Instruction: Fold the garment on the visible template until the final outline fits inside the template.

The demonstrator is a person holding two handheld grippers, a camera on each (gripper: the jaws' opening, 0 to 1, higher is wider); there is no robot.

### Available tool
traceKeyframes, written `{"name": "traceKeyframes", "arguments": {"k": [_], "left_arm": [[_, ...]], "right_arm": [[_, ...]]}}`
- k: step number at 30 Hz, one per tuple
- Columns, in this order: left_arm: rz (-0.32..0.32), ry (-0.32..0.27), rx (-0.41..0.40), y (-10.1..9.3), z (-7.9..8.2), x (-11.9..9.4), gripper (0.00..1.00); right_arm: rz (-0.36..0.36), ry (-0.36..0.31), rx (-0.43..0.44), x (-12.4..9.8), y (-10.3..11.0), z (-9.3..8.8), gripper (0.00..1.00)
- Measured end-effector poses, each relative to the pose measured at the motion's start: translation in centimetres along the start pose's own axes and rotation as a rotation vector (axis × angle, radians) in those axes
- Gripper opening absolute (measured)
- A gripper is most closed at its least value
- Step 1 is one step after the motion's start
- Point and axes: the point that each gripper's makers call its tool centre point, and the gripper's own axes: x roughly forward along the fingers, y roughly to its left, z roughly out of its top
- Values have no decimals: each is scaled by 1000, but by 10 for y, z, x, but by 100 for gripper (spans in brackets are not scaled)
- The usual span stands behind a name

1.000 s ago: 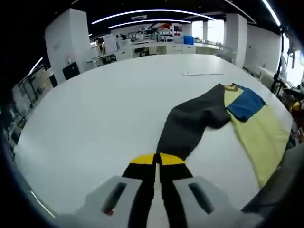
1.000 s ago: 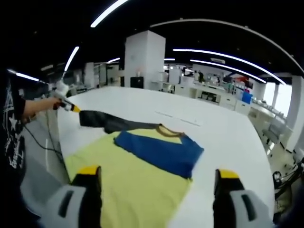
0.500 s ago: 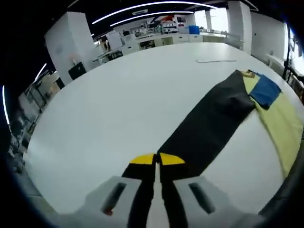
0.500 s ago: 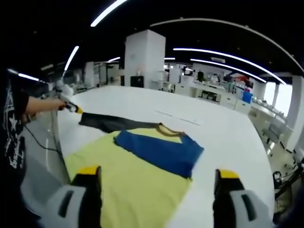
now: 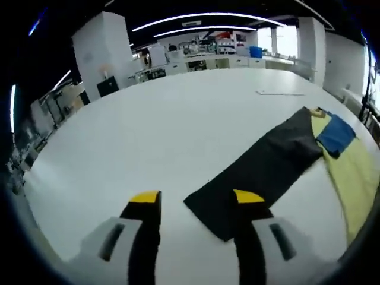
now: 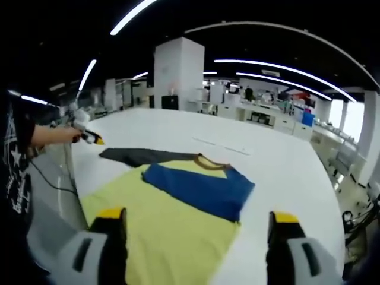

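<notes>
Hovering low over the white table [image 5: 148,136], the left gripper [image 5: 197,205] has its yellow-tipped jaws spread wide w/ nothing between them. Just beyond the tips, the cuff end of a dark grey sleeve [image 5: 261,169] lies flat on the tabletop; the right jaw overlaps its near corner in the left gripper view, contact can't be told. Sleeve runs away diagonally to the shirt's yellow body [image 5: 350,175], w/ a blue sleeve [image 5: 336,133] folded across it near the collar. Farther on, a thin pale strip [image 5: 279,92] lies on the table, well apart from the garment. Desks and white pillars behind.

Right gripper [image 6: 196,228] also open wide, empty, jaws framing the shirt from the hem side. Yellow body [image 6: 166,231] closest, hanging partly over the table edge; blue sleeve [image 6: 199,187] lies folded across the chest; brownish collar [image 6: 211,161] just past it; dark sleeve [image 6: 139,156] stretched out flat to the left. Beyond the sleeve's end, in the right gripper view, the person's hand [image 6: 59,135] holds the left gripper [image 6: 89,136] just off the cuff. White table [image 6: 267,160] extends far, office desks beyond.
</notes>
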Motion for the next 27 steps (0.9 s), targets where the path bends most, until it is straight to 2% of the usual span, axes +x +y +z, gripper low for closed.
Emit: {"name": "traceKeyframes", "arguments": {"k": [1,7,11,15,17,24,26,27], "left_arm": [[-4,-5,1,0,-1,1,61],[-39,-7,-16,-12,-15,-3,64],[-20,-6,-53,-14,-22,-5,71],[17,-21,-157,-11,-30,-6,72],[13,-11,-177,-14,-36,-6,73],[22,21,-177,-15,-50,-3,62],[35,47,-177,-17,-55,-3,55],[33,51,-160,-24,-53,-4,51]], "right_arm": [[1,0,0,0,0,0,100],[12,-2,0,1,3,1,100],[12,2,-2,0,2,-1,100],[10,4,7,0,1,-4,100],[10,5,8,0,2,-4,100],[-5,7,8,-2,-1,-7,100],[-22,0,3,-3,-3,-6,100],[-27,-4,2,-4,-4,-4,100]]}}
